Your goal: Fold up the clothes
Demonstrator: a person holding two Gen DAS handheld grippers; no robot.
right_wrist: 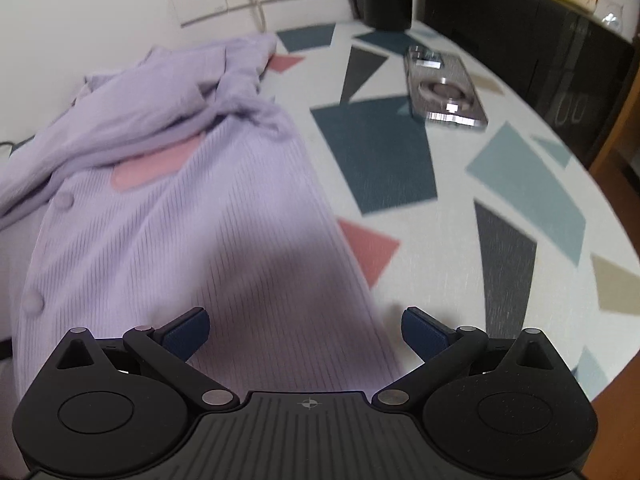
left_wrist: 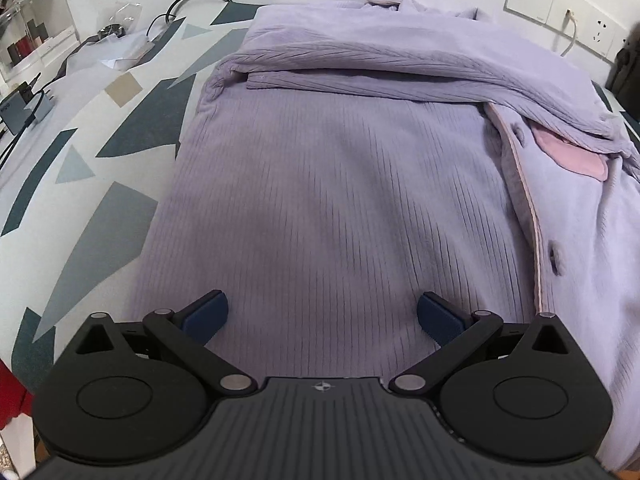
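Note:
A lilac ribbed cardigan (left_wrist: 340,184) lies flat on the patterned tablecloth, one sleeve (left_wrist: 360,60) folded across its upper part. Its button placket (left_wrist: 532,216) and a pink patch (left_wrist: 568,152) show at the right. My left gripper (left_wrist: 322,314) hovers open over the near hem, nothing between its blue pads. In the right wrist view the same cardigan (right_wrist: 192,208) fills the left half, its right edge running down toward me. My right gripper (right_wrist: 306,332) is open above that edge at the hem, holding nothing.
A phone (right_wrist: 444,88) lies on the tablecloth (right_wrist: 500,208) to the right of the garment. Wall sockets (left_wrist: 560,8) with a plugged cable are behind. A clear organiser box (left_wrist: 32,28), cables and small items sit at the far left. Dark furniture (right_wrist: 520,40) stands beyond the table's right edge.

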